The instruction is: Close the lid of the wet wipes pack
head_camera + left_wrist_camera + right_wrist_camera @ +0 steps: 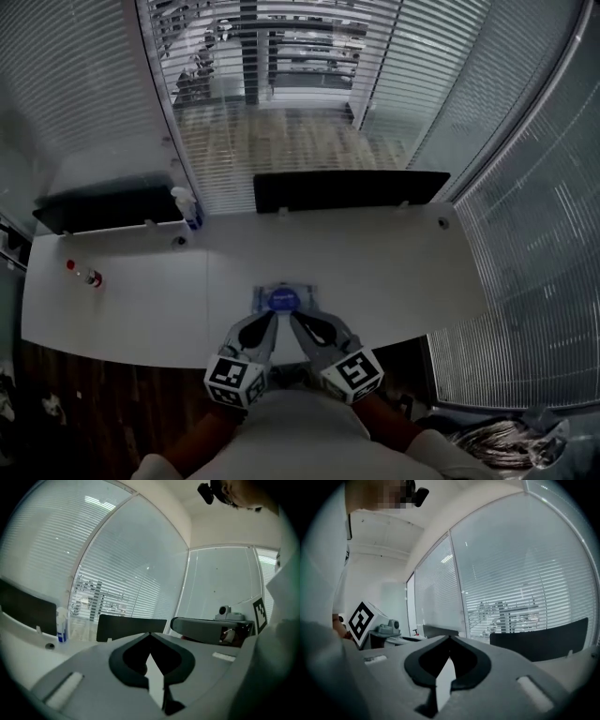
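wet wipes pack [281, 299] lies flat on the white table [131, 309], center, close to the near edge. left gripper [270, 322] and right gripper [298, 322] both have jaws closed and empty, side by side, tips at the pack's near side. spray bottle [187, 208] far left.

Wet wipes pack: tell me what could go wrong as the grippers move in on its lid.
1. The wet wipes pack lies loose on the desk, held by neither gripper; a push may slide it.
2. The left gripper and right gripper, both shut, sit close together and could knock.
3. Neither gripper view shows the pack; aiming rests on the head view.
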`<state>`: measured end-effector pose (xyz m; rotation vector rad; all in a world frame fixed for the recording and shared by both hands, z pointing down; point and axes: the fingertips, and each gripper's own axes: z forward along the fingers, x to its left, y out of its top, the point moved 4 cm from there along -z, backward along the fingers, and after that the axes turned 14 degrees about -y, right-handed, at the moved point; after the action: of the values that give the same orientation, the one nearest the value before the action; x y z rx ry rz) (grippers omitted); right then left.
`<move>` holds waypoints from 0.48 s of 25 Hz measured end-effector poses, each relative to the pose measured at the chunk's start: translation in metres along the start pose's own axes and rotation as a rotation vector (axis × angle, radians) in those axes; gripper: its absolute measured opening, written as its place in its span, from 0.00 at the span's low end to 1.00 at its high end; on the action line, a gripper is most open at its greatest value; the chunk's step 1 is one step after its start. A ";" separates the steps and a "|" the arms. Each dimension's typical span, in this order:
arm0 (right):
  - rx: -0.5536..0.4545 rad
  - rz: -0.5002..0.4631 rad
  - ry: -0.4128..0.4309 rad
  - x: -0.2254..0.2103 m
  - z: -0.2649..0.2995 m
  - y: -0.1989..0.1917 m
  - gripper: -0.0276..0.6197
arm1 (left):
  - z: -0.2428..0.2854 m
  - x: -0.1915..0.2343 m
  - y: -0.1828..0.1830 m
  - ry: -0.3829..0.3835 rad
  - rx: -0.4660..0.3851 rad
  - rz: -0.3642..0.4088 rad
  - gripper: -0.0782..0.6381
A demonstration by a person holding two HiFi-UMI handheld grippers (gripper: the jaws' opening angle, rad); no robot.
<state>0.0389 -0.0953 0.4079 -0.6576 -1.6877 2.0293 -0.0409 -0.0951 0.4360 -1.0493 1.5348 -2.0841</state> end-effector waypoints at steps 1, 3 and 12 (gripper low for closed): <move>-0.016 0.008 -0.006 0.003 -0.006 0.005 0.05 | -0.001 -0.005 0.004 -0.003 -0.010 0.013 0.11; -0.042 0.017 -0.013 0.009 -0.016 0.018 0.04 | -0.002 -0.013 0.011 -0.014 -0.022 0.028 0.11; -0.122 0.008 -0.019 0.016 -0.042 0.046 0.05 | -0.015 -0.032 0.026 -0.054 -0.072 0.040 0.11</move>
<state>0.0501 -0.0606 0.3544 -0.6873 -1.8342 1.9556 -0.0346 -0.0729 0.3984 -1.0819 1.6025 -1.9712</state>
